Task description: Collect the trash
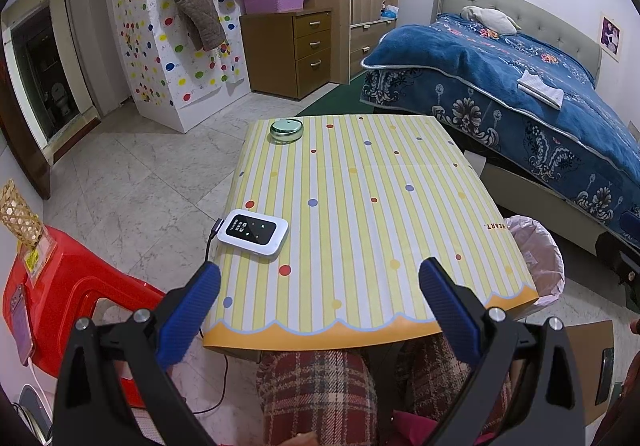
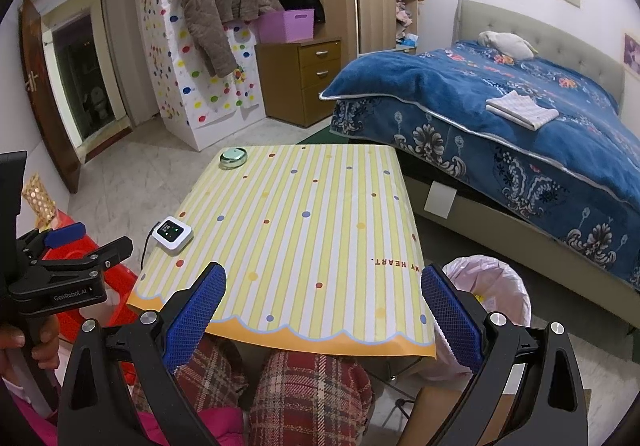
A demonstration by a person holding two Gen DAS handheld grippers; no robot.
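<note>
The pink-lined round waste bin (image 2: 494, 286) stands on the pale marble-look floor (image 1: 132, 182) just beside the near right corner of the small table, its mouth facing up and its axis upright; the thin liner bag is puffed loosely over the rim, and from the left wrist view the table's edge hides part of it (image 1: 540, 258). No loose scrap can be made out on the table. The table (image 2: 304, 230) wears a yellow-and-white striped paper cover with coloured dots and an orange scalloped border, its stripes running away from the person toward the bed. On it lie a white rounded pocket device with a dark screen (image 1: 253, 232), near the left edge with a black cable dropping off that side, and a round green-lidded tin (image 1: 286, 130) at the far left corner. The left gripper (image 1: 320, 290) hovers over the near edge of the table with its blue-padded fingers spread wide and nothing between them; the right gripper (image 2: 322, 298) is likewise spread wide and holds nothing, its right finger in front of the bin. A hand (image 2: 24, 342) grips the left tool's handle. Beneath the table are knees in red plaid trousers (image 2: 312, 398). A red plastic stool (image 1: 68, 294) stands to the left, and a bed with a blue floral blanket (image 2: 520, 118) crowds the right side close behind the bin.
</note>
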